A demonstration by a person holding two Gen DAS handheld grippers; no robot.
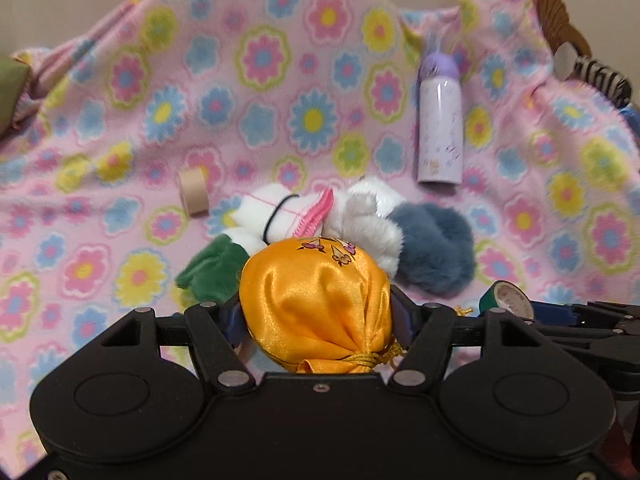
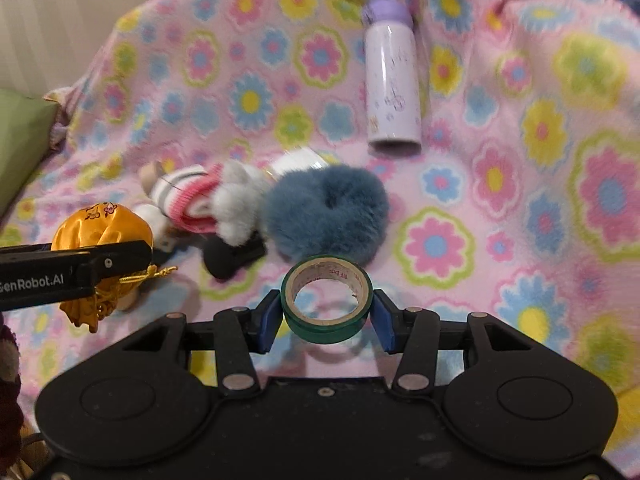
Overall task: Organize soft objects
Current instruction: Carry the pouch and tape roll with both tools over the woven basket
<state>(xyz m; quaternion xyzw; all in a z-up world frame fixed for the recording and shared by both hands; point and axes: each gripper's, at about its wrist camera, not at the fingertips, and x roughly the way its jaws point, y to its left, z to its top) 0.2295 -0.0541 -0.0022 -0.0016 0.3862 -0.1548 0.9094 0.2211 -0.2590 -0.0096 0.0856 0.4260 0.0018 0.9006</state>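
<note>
left gripper (image 1: pixel 320 320) jaws clamp yellow pouch (image 1: pixel 316 304) | right gripper (image 2: pixel 326 316) jaws clamp green tape roll (image 2: pixel 326 298)

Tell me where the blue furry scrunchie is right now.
The blue furry scrunchie lies on the floral blanket, mid-frame in the right wrist view, touching the white plush toy on its left, below the lavender bottle.

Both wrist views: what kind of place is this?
Probably a home, on a bed or sofa. A pink floral fleece blanket drapes over a raised back, a green cushion sits at one edge, and a lilac bottle lies on it.
</note>
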